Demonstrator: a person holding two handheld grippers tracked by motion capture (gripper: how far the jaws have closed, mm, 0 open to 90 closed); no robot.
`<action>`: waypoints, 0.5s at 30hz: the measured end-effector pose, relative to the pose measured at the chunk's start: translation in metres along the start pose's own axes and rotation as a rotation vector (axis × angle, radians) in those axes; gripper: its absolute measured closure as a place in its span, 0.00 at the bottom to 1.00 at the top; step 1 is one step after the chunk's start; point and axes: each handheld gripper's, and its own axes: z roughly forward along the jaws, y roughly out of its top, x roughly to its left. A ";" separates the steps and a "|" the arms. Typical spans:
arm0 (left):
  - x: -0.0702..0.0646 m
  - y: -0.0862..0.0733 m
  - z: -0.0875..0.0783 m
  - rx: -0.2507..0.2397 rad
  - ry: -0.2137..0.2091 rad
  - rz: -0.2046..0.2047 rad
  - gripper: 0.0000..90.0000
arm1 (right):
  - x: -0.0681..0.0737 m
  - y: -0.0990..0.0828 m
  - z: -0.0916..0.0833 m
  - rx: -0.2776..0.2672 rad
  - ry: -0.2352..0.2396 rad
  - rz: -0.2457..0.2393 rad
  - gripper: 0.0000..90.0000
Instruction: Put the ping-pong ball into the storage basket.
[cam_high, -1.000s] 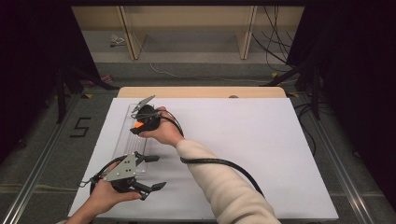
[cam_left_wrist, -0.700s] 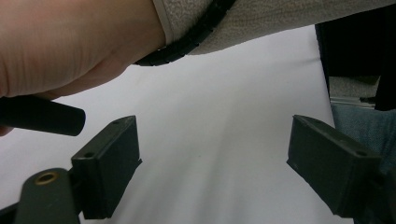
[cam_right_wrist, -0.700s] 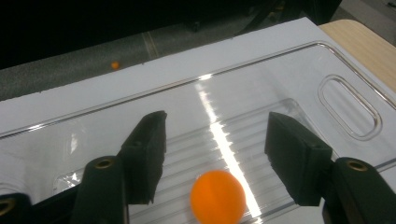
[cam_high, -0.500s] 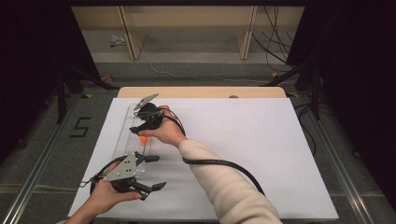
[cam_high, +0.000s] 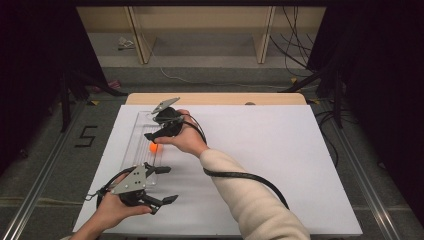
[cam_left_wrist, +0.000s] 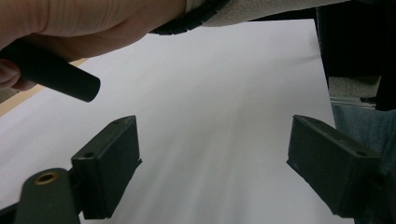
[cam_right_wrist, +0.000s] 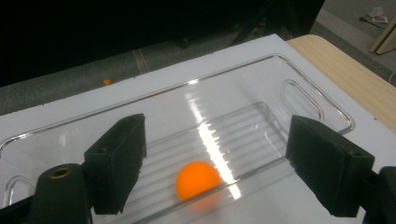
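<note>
Opening wide, your right gripper (cam_right_wrist: 212, 172) has just been spreading its 2 jaws, and they are now standing well apart with nothing pressed between the pads. Sitting free in the gap below them is the orange ball (cam_right_wrist: 198, 179), which is resting on the ribbed floor of the clear plastic tray (cam_right_wrist: 308, 100), near the tray's long wall that is facing your right gripper. In the high view, the ball (cam_high: 154, 147) is lying just under the tips of the right gripper (cam_high: 150, 136), roughly halfway along the tray (cam_high: 131, 145), which is lying lengthwise along the left side of the white sheet (cam_high: 280, 160) covering the desk (cam_high: 220, 98).

You are holding your left gripper (cam_left_wrist: 212, 170) with its jaws spread wide too, gripping nothing, and looking across bare white sheet. In the high view it (cam_high: 162, 184) is sitting at the near end of the tray, close to the front edge of the desk, with its grey plate (cam_high: 131, 181) on top. Your right forearm in its cream sleeve (cam_high: 250, 205) is reaching diagonally across the sheet, with the black cable (cam_high: 245, 176) looping beside it.
</note>
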 end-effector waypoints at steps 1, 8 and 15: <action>0.000 0.000 0.000 0.000 0.000 0.000 0.18 | 0.000 -0.001 -0.002 0.001 -0.001 0.001 0.22; 0.000 0.000 0.000 0.001 0.001 0.000 0.18 | -0.006 -0.008 -0.012 -0.003 -0.015 0.013 0.19; 0.000 0.000 0.000 0.002 0.003 -0.001 0.18 | -0.010 -0.016 -0.021 0.000 -0.022 0.018 0.18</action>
